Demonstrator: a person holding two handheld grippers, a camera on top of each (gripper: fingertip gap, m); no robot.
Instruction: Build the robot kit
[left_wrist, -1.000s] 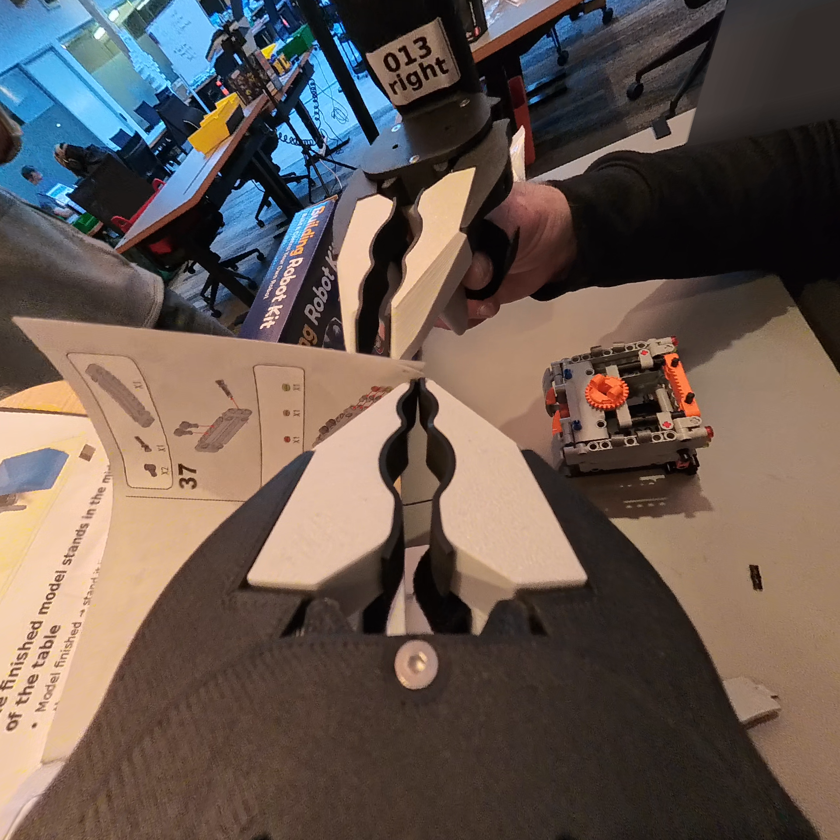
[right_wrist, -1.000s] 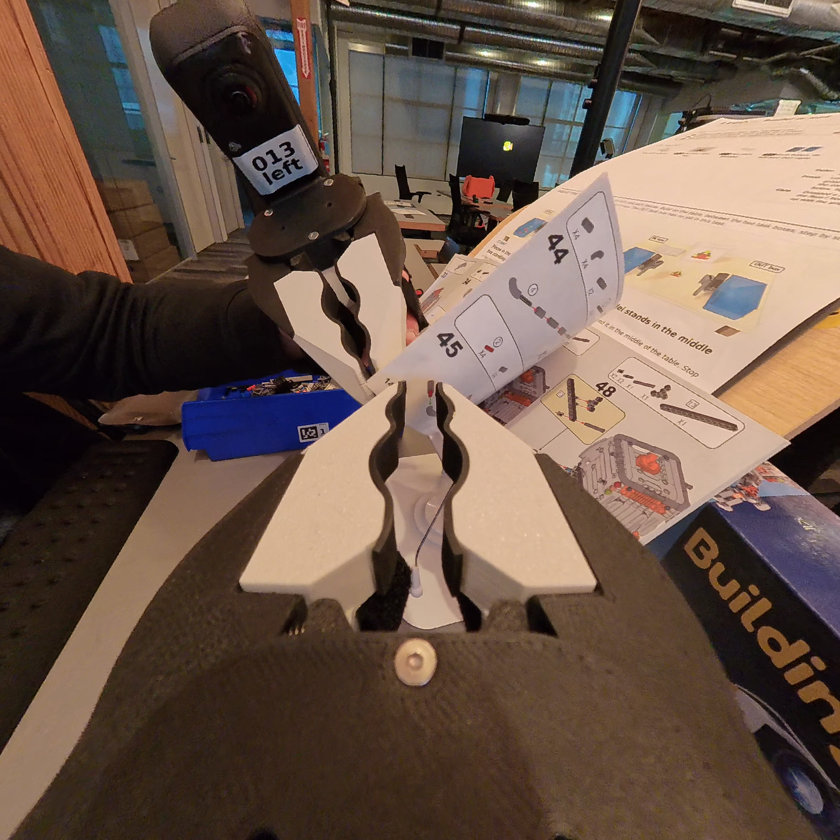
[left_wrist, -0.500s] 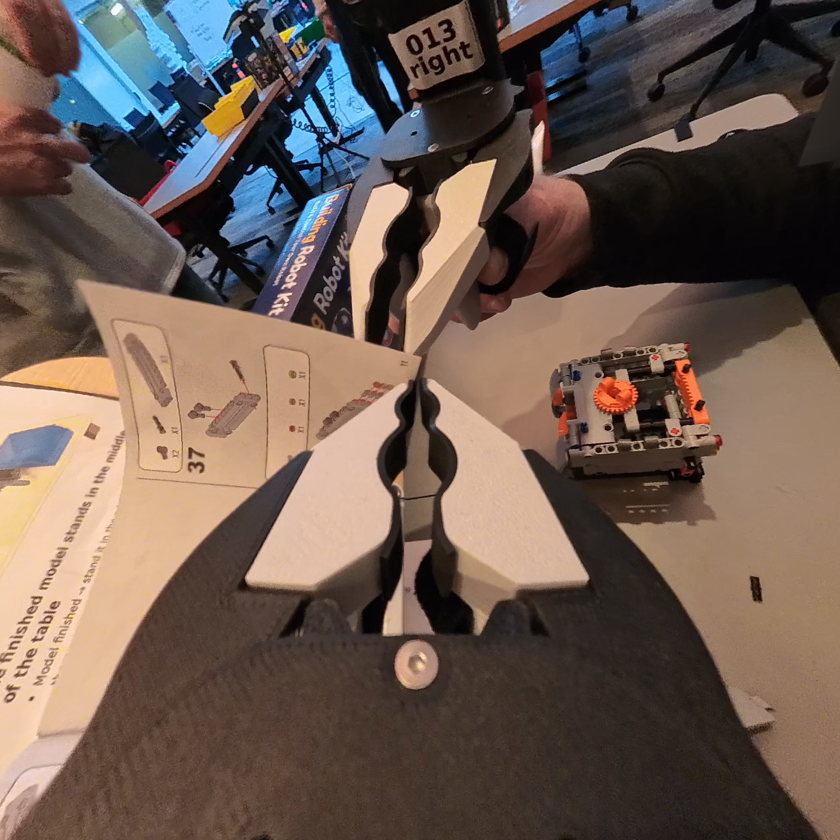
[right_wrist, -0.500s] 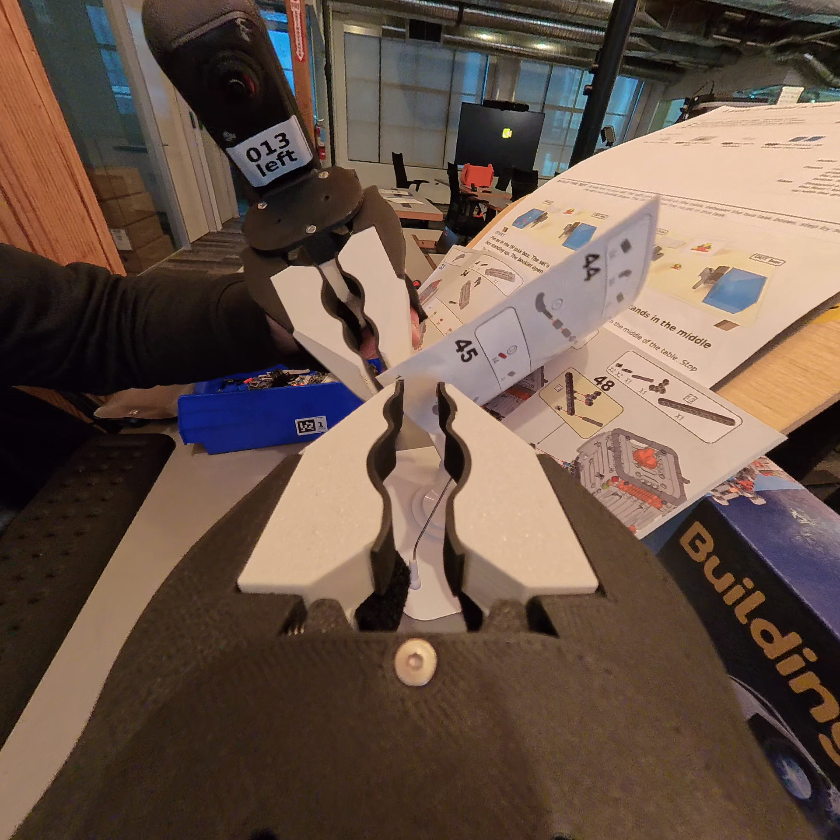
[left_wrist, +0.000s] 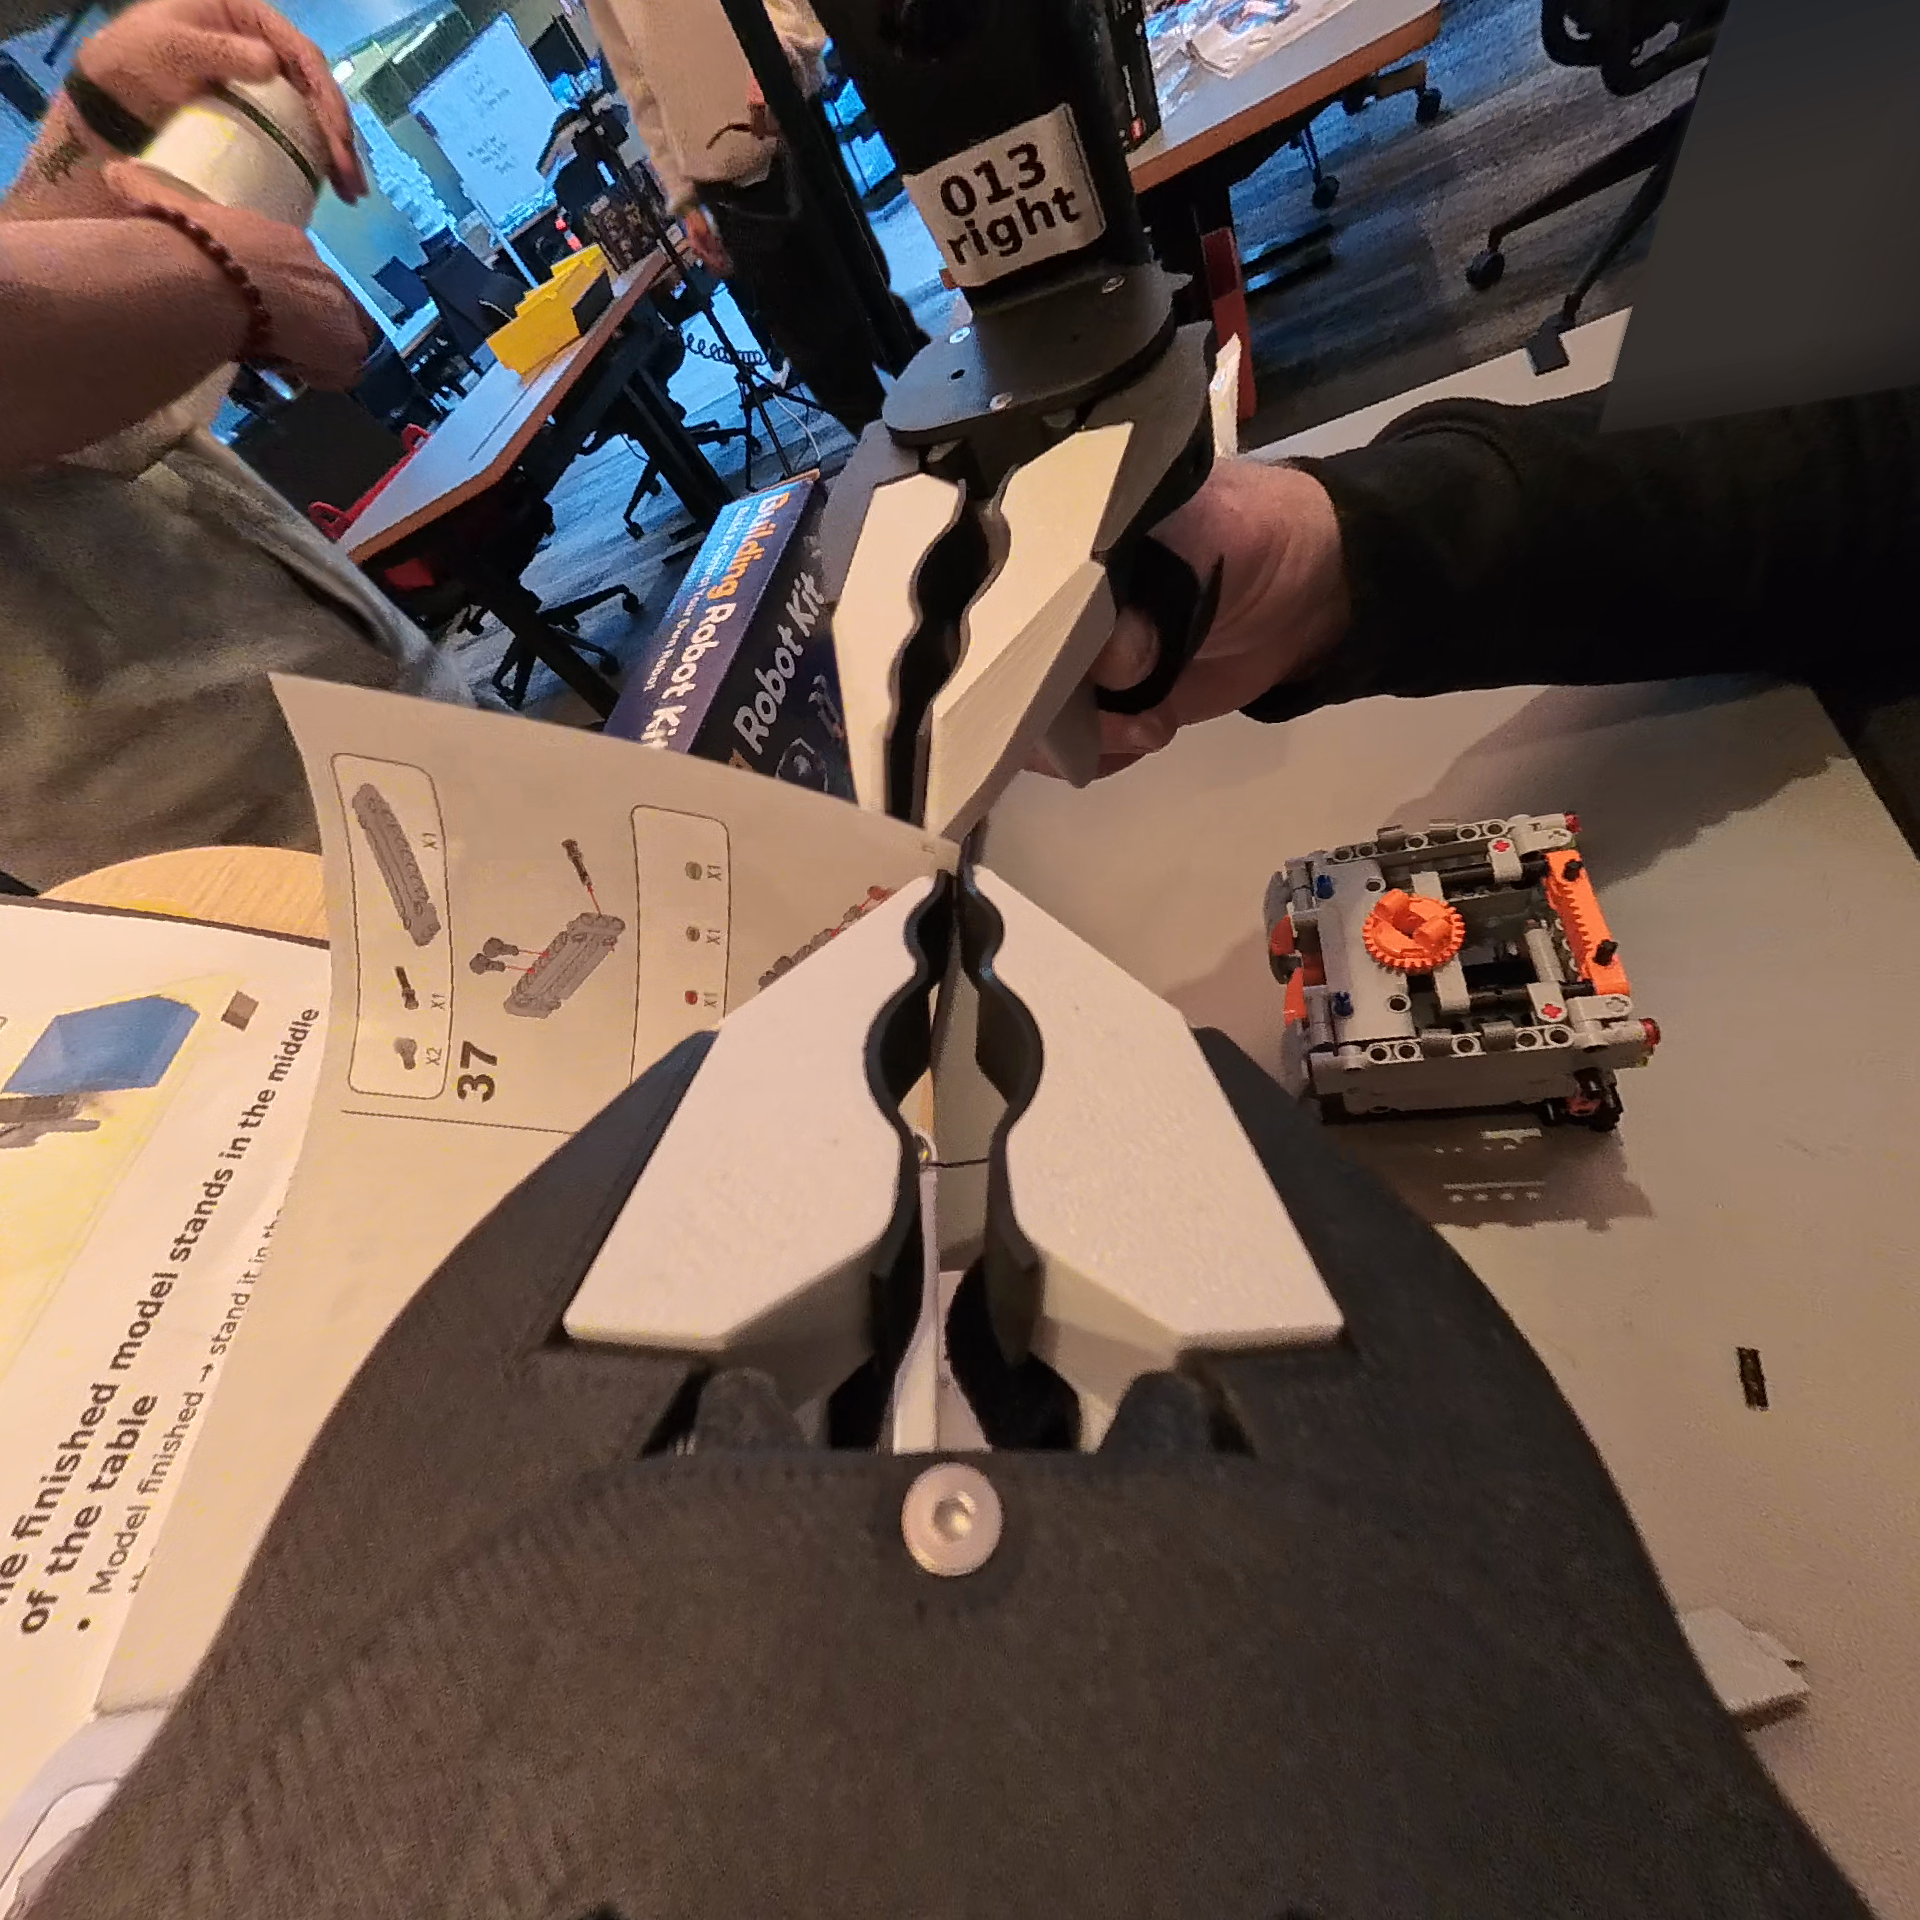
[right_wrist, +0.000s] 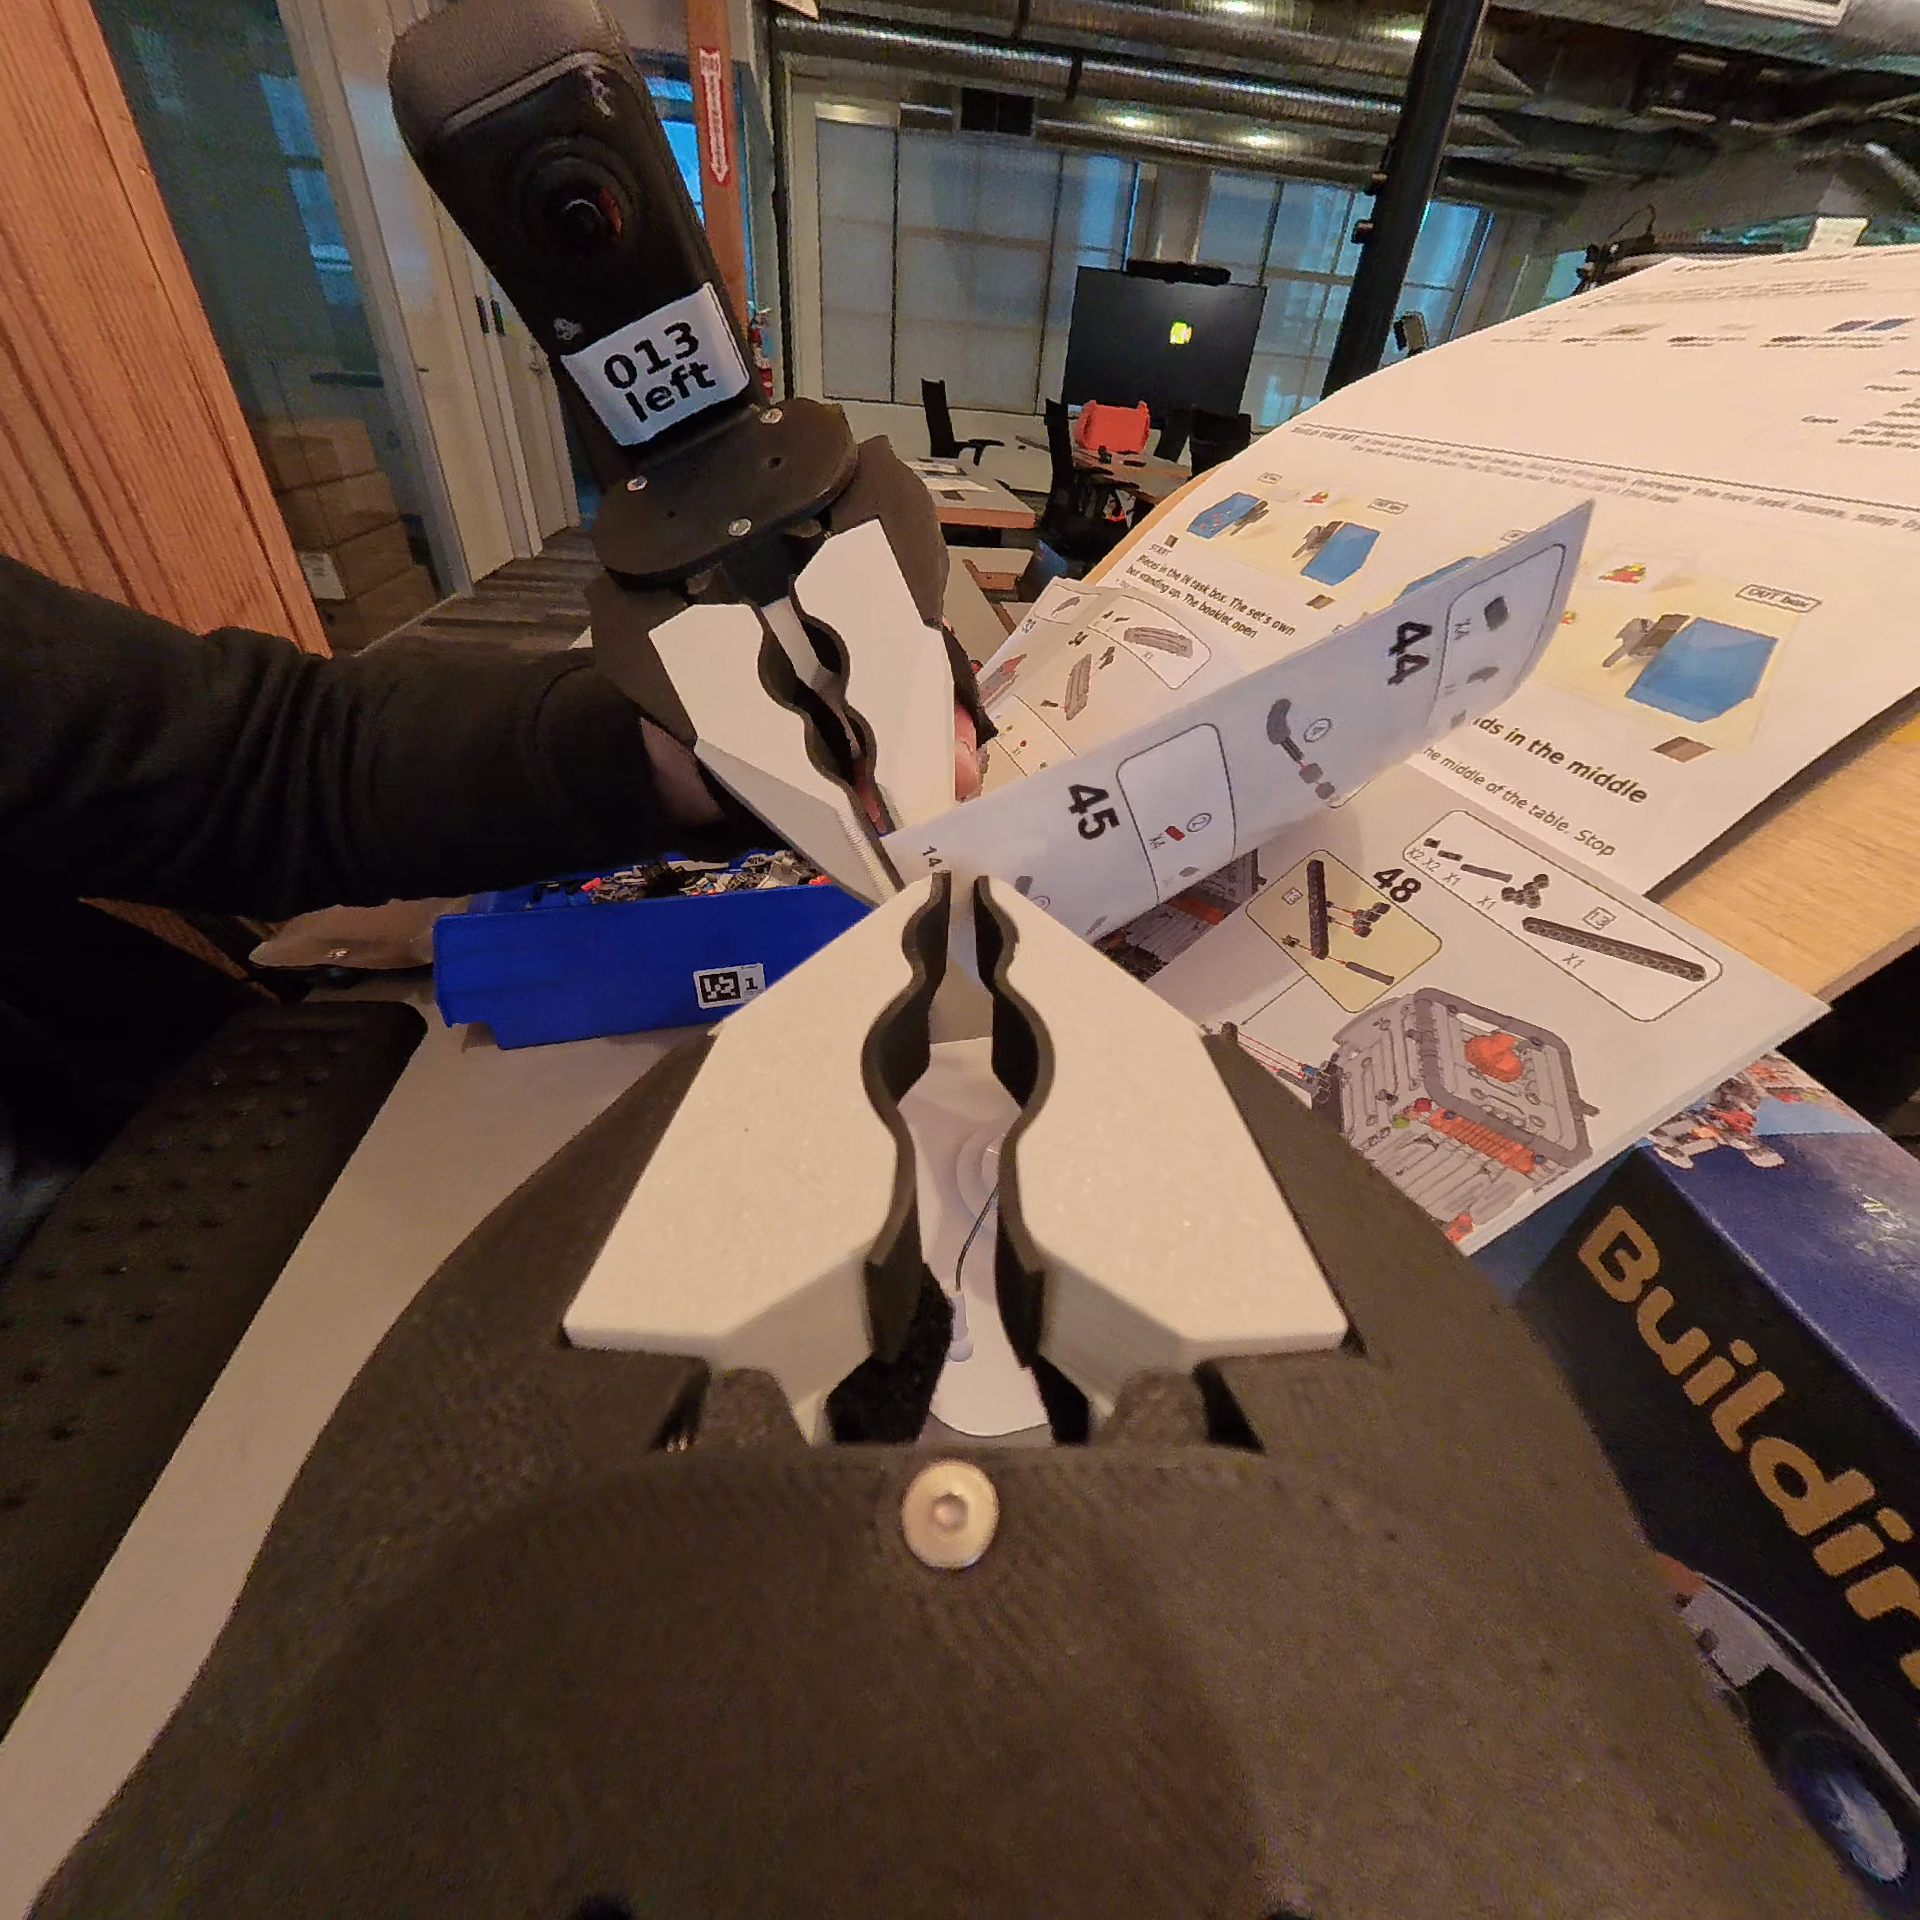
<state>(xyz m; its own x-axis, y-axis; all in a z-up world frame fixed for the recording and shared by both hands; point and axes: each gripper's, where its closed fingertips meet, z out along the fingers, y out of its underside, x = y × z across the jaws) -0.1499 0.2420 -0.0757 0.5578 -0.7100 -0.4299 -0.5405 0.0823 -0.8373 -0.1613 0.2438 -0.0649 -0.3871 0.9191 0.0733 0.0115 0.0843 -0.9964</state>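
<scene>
While my left gripper (left_wrist: 951, 883) pinched the thin curled booklet page (left_wrist: 582, 914), my right gripper (right_wrist: 961, 888), nearly closed, met its corner beside it.

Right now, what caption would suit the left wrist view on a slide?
Two hand-held grippers, left and right, pinch a lifted booklet page beside a grey-and-orange brick model.

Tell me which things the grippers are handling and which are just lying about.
Handled: left gripper and right gripper, both pinching one booklet page.
Lying about: brick model, blue parts bin, kit box, big instruction sheet.
</scene>
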